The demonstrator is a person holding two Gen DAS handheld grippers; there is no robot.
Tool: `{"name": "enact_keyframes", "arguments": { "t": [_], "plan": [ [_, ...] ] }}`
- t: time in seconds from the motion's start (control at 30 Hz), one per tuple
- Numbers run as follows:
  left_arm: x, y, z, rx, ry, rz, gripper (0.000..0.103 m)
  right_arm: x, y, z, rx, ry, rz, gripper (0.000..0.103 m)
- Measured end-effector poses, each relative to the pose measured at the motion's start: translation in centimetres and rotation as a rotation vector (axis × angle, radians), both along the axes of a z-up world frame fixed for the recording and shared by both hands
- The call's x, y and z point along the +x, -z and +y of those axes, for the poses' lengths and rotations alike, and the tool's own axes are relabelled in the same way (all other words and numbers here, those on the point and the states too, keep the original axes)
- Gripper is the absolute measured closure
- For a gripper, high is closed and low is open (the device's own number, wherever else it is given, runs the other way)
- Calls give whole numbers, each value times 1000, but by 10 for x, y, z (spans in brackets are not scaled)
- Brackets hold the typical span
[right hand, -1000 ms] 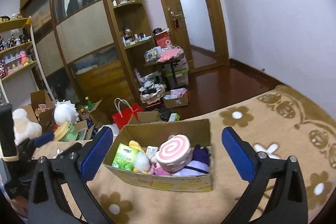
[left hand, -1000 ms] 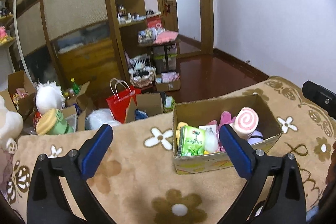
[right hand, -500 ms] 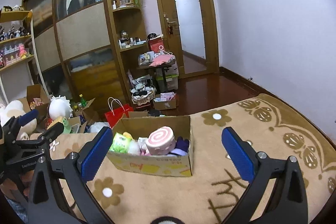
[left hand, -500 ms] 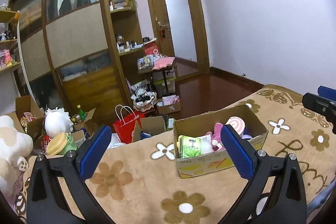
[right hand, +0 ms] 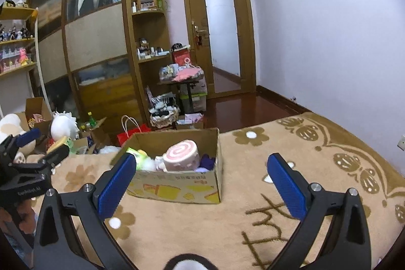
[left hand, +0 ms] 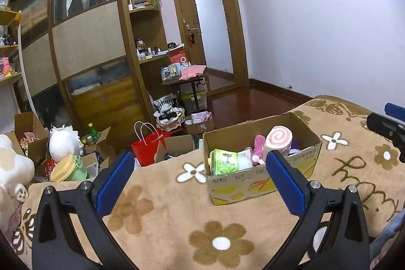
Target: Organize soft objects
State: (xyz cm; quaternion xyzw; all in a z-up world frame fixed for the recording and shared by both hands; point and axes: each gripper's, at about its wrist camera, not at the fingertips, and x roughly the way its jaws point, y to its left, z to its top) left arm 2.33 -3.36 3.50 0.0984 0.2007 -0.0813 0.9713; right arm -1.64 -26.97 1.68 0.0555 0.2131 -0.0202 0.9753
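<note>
A cardboard box (left hand: 263, 184) (right hand: 177, 187) stands on the tan flowered blanket (left hand: 162, 216) (right hand: 253, 194). It holds a pink swirl roll plush (left hand: 279, 141) (right hand: 181, 156), a green tissue pack (left hand: 224, 165) (right hand: 138, 154), a pink plush (left hand: 258, 146) and a purple item (right hand: 208, 160). My left gripper (left hand: 200, 181) is open and empty, held back from the box. My right gripper (right hand: 201, 184) is open and empty, also held back; it shows at the right edge of the left wrist view (left hand: 387, 125).
Beyond the bed's far edge stand a red bag (left hand: 148, 144), open cartons, white plush toys (left hand: 63, 141) and a green-yellow toy (left hand: 68, 168). A wardrobe, shelves, a cluttered small table (right hand: 182, 77) and a door lie further back.
Both grippers have pulled back and up from the box, which now looks smaller and farther. Both stay open and empty.
</note>
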Motion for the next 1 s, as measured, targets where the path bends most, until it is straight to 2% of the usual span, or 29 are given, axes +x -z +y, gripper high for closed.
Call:
{"name": "enact_keyframes", "arguments": {
  "t": [0.33,1.0],
  "plan": [
    [10,13,5,4,-6,40,1,2,11,0,-33,10,18,0],
    [13,23,3,10,-23,60,1,5,20,1,-32,3,38,0]
  ]
}}
